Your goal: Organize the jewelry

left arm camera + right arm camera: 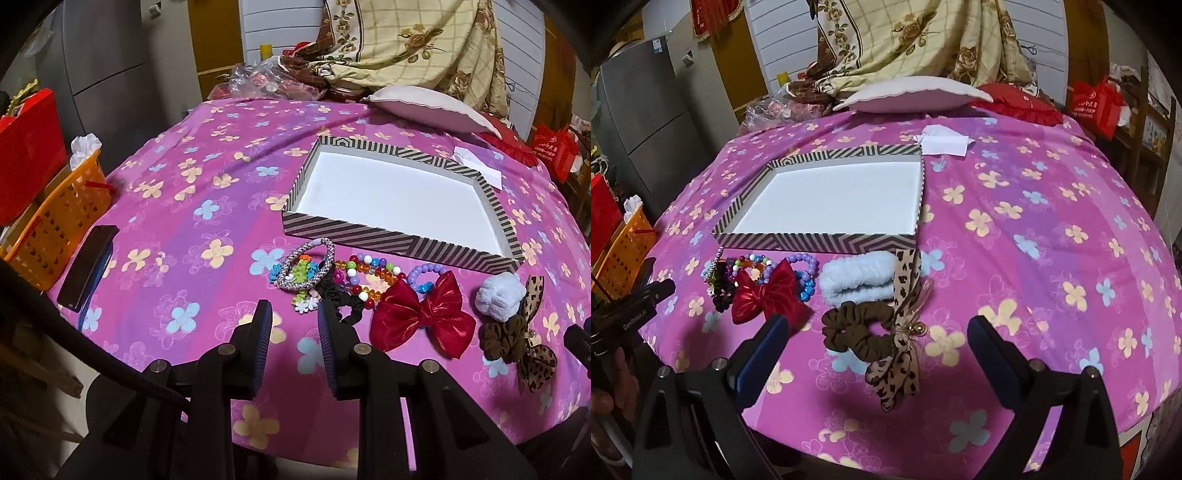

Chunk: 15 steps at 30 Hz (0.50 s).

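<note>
From the left wrist view we see our left gripper hovering over the pink flowered cloth, its fingers parted a little with nothing between them. Just ahead lies a heap of jewelry: a braided silver bracelet on top of colourful bead strings, with a black scrunchie touching the right fingertip. Right of that sit a red bow, a white fluffy scrunchie, a brown scrunchie and a leopard ribbon. Behind the row stands the striped box, open, its white floor bare. A phone and an orange basket sit at the left edge.

From the right wrist view our right gripper is spread wide and holds nothing; the brown scrunchie and leopard ribbon lie between its fingertips. The white fluffy scrunchie and red bow lie just beyond, near the striped box.
</note>
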### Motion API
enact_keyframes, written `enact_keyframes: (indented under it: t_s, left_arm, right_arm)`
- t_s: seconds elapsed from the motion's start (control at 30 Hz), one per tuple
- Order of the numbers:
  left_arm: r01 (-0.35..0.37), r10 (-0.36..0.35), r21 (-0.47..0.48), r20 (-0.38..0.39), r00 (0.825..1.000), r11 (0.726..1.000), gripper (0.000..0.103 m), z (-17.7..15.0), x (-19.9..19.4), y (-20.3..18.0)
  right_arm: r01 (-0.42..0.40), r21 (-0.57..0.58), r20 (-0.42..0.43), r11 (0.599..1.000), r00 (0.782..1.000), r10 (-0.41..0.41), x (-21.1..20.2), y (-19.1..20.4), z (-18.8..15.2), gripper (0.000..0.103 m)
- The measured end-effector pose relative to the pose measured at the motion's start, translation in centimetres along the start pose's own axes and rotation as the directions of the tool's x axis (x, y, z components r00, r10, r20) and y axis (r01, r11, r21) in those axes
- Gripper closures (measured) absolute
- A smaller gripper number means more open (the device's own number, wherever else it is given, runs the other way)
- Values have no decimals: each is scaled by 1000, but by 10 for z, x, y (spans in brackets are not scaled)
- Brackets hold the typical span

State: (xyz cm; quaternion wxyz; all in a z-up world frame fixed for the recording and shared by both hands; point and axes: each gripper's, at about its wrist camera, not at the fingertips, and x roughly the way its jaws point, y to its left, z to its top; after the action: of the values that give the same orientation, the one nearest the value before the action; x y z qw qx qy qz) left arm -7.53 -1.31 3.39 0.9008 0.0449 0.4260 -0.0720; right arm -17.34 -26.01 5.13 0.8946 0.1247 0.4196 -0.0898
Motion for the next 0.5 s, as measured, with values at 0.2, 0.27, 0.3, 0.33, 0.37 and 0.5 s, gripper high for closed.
enact_keyframes:
  t_s: [0.2, 0.27, 0.3, 0.33, 0.37, 0.5]
  left_arm:
    - [0, 0, 3, 5, 1000, 1000, 71, 0, -4, 1]
    - [-1, 1, 3, 5, 1000, 1000, 71, -1, -4, 0]
    - [-1, 0, 4, 3, 1000, 1000, 71, -1, -4, 1]
    - [0, 0, 5, 2, 1000, 1000, 71, -1, -5, 1]
    - [-1, 1, 4, 3, 1000, 1000, 71, -1, -5, 1]
    - [2, -2, 10, 3, 1000, 1000, 71, -1, -7, 0]
  right_arm:
    - [-1, -9, -14, 1000, 1000, 1, 0, 2, -2, 4]
    - [3, -9, -19, 1000, 1000, -3, 1, 3, -4, 4]
    - [4, -11, -22, 1000, 1000, -4, 1, 2, -4, 4]
    - [6, -13, -22, 1000, 1000, -6, 2, 1, -6, 4]
    - [9, -17, -31, 1000, 999, -9, 1, 1, -4, 4]
    - [-4, -36, -50, 999, 999, 3, -1, 4, -3, 4]
